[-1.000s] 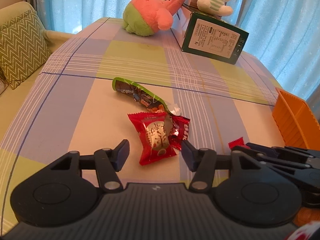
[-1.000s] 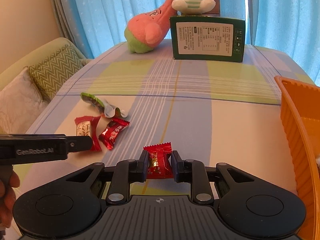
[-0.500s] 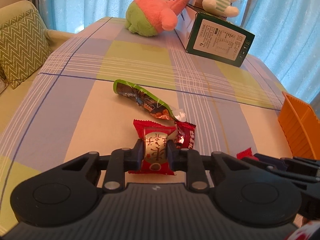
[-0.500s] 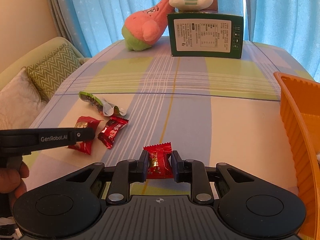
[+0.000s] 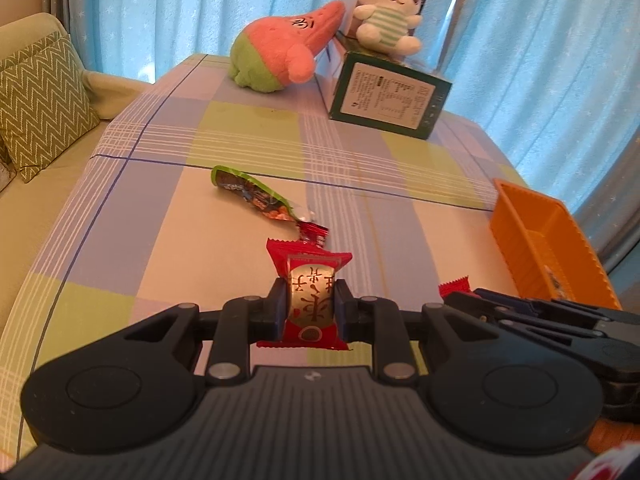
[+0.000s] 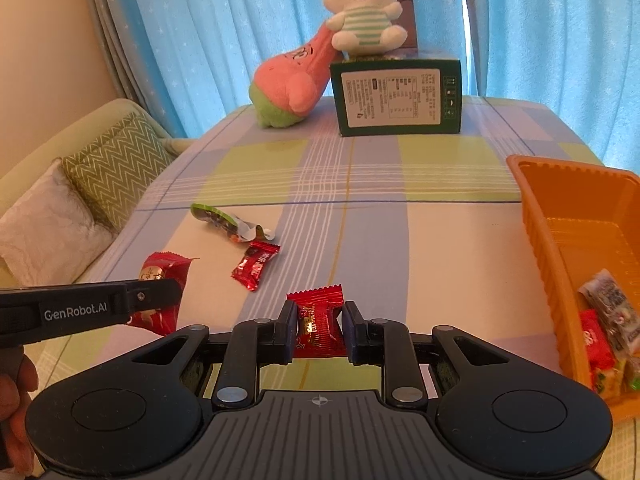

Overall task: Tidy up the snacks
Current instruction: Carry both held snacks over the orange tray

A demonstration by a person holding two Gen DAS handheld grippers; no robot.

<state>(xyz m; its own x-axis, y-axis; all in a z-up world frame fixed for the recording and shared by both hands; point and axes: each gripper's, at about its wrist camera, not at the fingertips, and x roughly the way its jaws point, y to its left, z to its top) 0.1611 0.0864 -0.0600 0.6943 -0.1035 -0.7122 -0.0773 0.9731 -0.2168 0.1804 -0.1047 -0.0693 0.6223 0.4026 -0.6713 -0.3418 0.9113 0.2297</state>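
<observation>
- The table [image 6: 372, 176], covered in a checked cloth, is where the sorting is done; a green box [image 6: 396, 94] with two plush toys is set at its far end, well apart from the snacks.
- The orange basket [image 6: 536, 216] stands at the right edge of the table — a few wrapped snacks [image 6: 604, 328] are already seen in its near corner, so part of the task is judged done.
- The left gripper [image 5: 309, 312] is clamped on a red pastry pack [image 5: 310, 300], which is held between the jaws and appears lifted clear of the cloth; it is not yet in the basket.
- The right gripper [image 6: 318, 330] is closed on a small red candy [image 6: 318, 322], pinched at its middle, to the left of the basket and nearer the camera than its far rim.
- Two snacks are left lying loose on the cloth: a long green-edged packet [image 6: 230, 224] and, just beside its torn end, a small red sweet [image 6: 256, 266].
- By this count the job is judged about half finished — two pieces are in hand and must be carried to the basket, and two more remain to be picked up.
- Whether other snacks lie outside both views cannot be told.
</observation>
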